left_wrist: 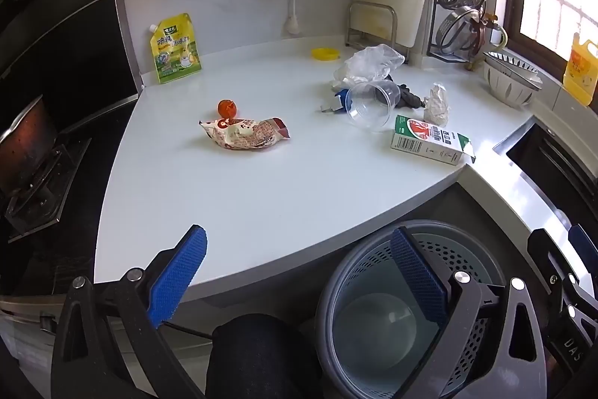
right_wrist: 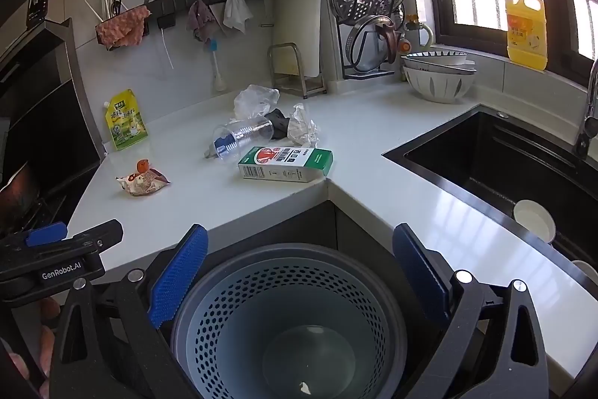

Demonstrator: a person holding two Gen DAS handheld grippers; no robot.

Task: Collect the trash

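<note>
Trash lies on the white counter (left_wrist: 261, 197): a snack wrapper (left_wrist: 244, 133) (right_wrist: 142, 183) beside an orange ball (left_wrist: 227, 108), a clear plastic cup (left_wrist: 372, 105) (right_wrist: 243, 136) on its side, a green and white carton (left_wrist: 429, 139) (right_wrist: 286, 164), crumpled paper (left_wrist: 437, 104) (right_wrist: 302, 126) and a clear plastic bag (left_wrist: 368, 62) (right_wrist: 255, 100). A grey perforated bin (left_wrist: 407, 309) (right_wrist: 291, 320) stands on the floor below the counter's edge. My left gripper (left_wrist: 299, 277) is open over the counter's near edge, empty. My right gripper (right_wrist: 299, 277) is open above the bin, empty.
A yellow pouch (left_wrist: 175, 49) (right_wrist: 125, 120) stands at the back left by the stove (left_wrist: 33, 174). A black sink (right_wrist: 504, 171) lies to the right, stacked bowls (right_wrist: 439, 73) and a lid rack (right_wrist: 373, 6) behind it. A yellow lid (left_wrist: 325, 53) lies near the wall.
</note>
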